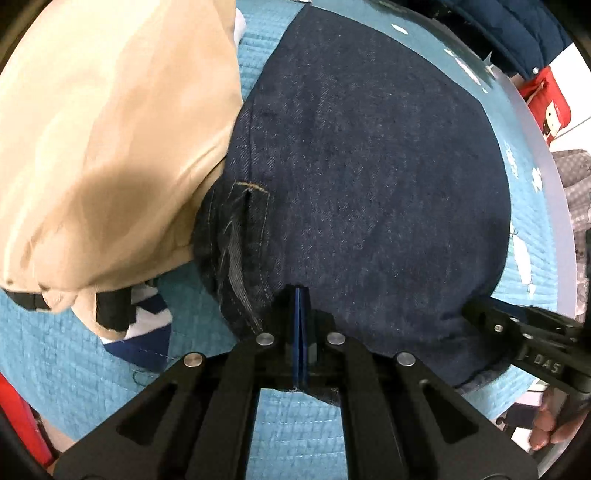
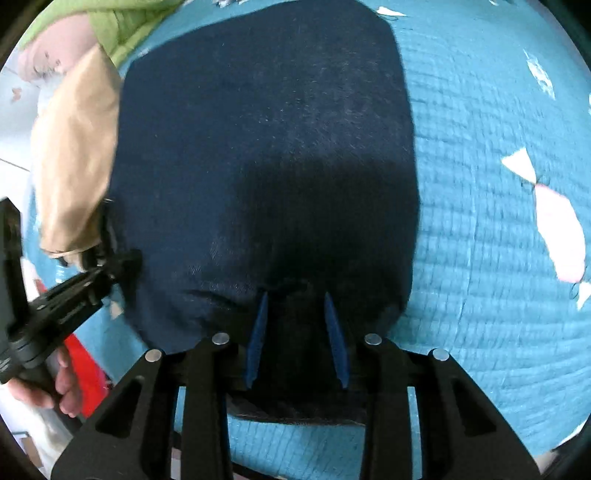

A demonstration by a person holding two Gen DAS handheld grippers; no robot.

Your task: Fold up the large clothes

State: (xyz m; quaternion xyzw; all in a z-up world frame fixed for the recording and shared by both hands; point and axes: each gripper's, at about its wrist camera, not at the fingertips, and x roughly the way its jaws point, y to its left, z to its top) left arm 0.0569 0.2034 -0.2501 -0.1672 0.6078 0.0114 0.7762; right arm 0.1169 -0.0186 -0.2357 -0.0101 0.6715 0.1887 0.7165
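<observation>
A teal quilted bedspread [image 2: 480, 229] with white printed shapes is seen beneath both tools. One pair of dark denim jeans [image 1: 369, 177] is laid flat on it, with one beige garment [image 1: 110, 129] beside it and partly over its edge. Two grippers are counted. The left gripper [image 1: 300, 295] is clenched, its blue pads pressed together at the near denim edge; whether cloth is pinched cannot be told. The right gripper [image 2: 297, 297] is held part-open, denim lying between its pads [image 2: 334, 332]. Farther off, one green garment [image 2: 125, 26] is seen.
</observation>
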